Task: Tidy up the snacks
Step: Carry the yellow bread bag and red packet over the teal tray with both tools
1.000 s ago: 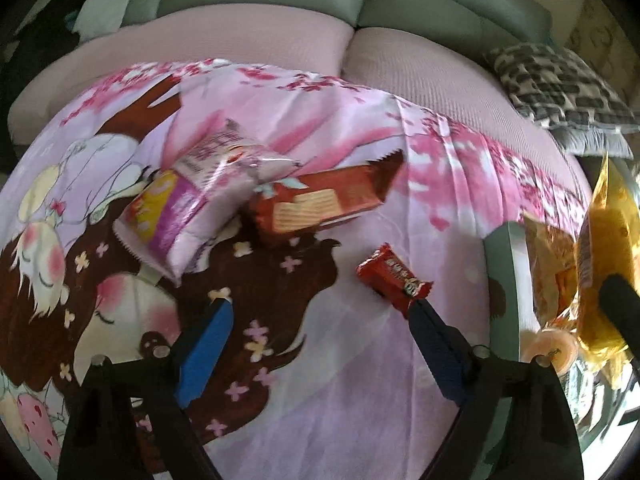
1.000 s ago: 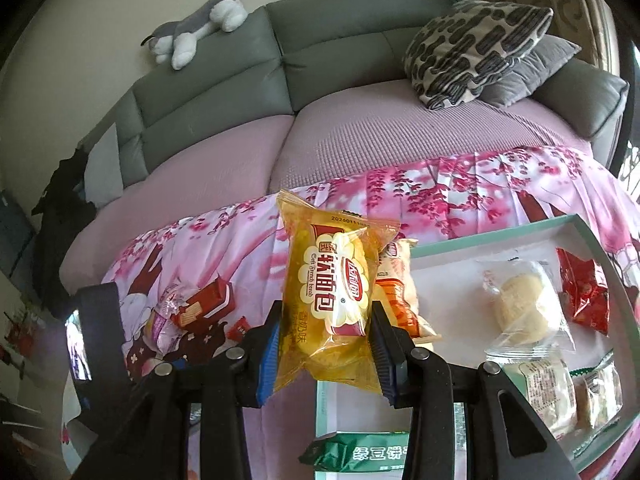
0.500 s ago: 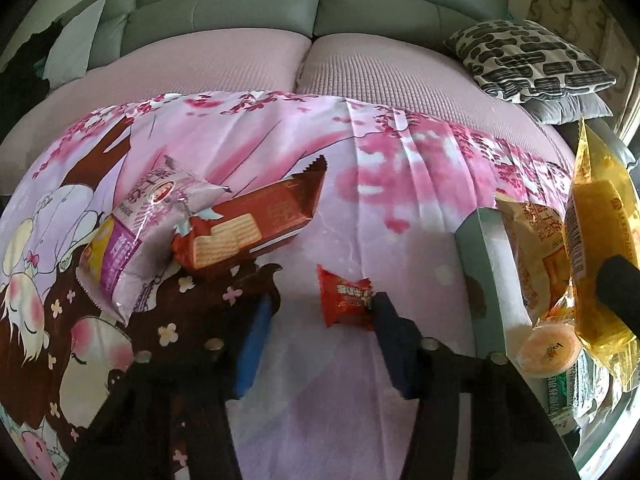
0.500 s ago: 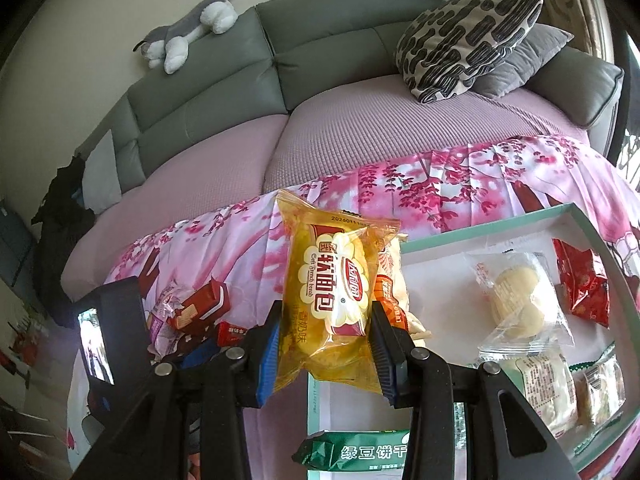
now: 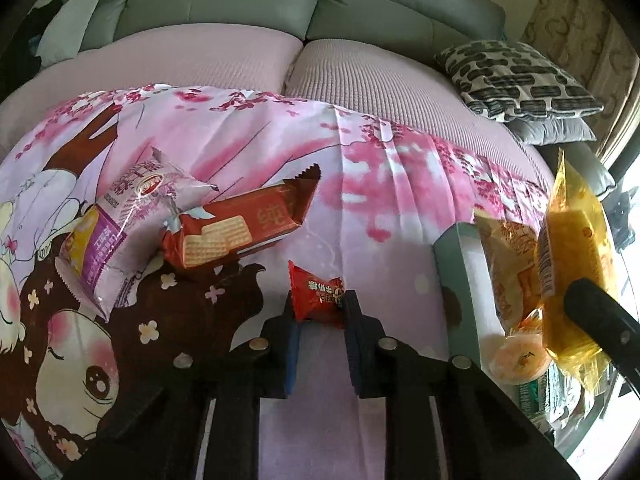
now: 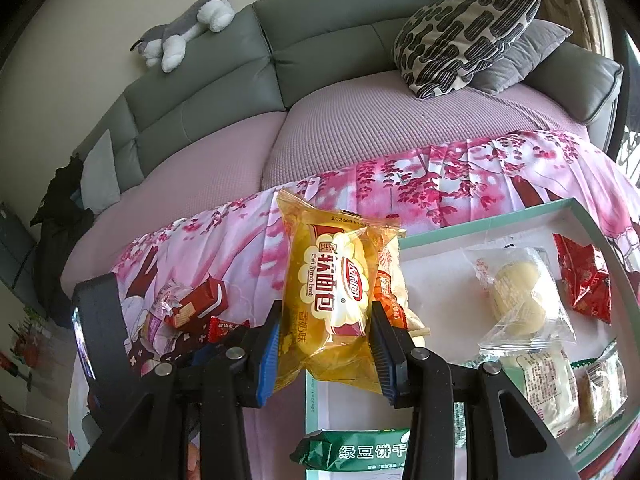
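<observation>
Left gripper (image 5: 319,306): its jaws have just been closing and are now clamped on the near edge of a small red candy packet (image 5: 317,295), which lies on the cartoon-print pink cloth (image 5: 248,148) over the counter.

Right gripper (image 6: 325,326): clamped on a yellow soft-bread packet (image 6: 334,292), held upright above the near-left corner of the white tray with the green rim (image 6: 486,224).

Risks, as judged:
- The left hold takes only the packet's lower margin. Slick film could slide out on lifting.
- The pads sit low on the cloth. Fabric may be pinched in with the wrapper and drag the wafer packet (image 5: 236,230) and the purple-and-white snack bag (image 5: 120,224) lying close by.
- The bread packet is soft and squeezed at mid-body, so its contents may be crushed.
- Both grippers stand near each other by the tray's left rim, and crossing paths could collide.

Writing legible:
- Bread packet: large Chinese characters reading "软面包", "Soft French bread" beneath, and a printed date code at the top beginning "2026".
- Green packet (image 6: 352,450) at the tray's near edge: "绿豆饼干".
- Wafer packet: one character, "纯".
- Candy packet: white characters, too small to read.
</observation>
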Demonstrator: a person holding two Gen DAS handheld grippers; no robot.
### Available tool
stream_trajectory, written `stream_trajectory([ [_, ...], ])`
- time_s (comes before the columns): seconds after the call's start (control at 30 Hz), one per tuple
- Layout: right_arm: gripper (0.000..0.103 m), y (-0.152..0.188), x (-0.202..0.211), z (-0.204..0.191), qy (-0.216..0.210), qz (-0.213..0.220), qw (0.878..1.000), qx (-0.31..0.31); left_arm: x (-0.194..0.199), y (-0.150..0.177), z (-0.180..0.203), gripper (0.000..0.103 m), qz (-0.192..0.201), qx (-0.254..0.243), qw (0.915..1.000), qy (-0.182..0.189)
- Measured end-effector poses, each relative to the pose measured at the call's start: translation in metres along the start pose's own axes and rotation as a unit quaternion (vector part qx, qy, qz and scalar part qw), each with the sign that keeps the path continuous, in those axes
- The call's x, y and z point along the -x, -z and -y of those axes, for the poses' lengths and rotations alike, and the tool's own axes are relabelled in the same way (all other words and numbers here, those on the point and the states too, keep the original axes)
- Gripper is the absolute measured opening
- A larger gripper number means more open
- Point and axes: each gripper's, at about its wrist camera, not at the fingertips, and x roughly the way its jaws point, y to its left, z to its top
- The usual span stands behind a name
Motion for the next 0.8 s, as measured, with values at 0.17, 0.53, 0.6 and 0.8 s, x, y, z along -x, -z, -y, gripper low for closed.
stream_trajectory([
  [0.17,0.043,0.0,0.0,0.0,0.0,0.0,1.0,0.0,0.004,-0.001,0.0,0.02,0.004,0.003,1.0,0.002],
  [0.53,0.043,-0.007,0.024,0.001,0.0,0.028,1.0,-0.004,0.054,-0.014,0.012,0.02,0.062,-0.018,0.9979,0.004],
  [0.6,0.043,-0.008,0.029,0.001,0.0,0.031,0.999,-0.005,0.068,-0.016,0.017,0.02,0.076,-0.026,0.9967,0.005],
  [0.8,0.043,-0.01,0.04,0.009,0.008,0.04,0.999,-0.014,0.103,-0.02,0.032,0.02,0.117,-0.046,0.992,0.011],
])
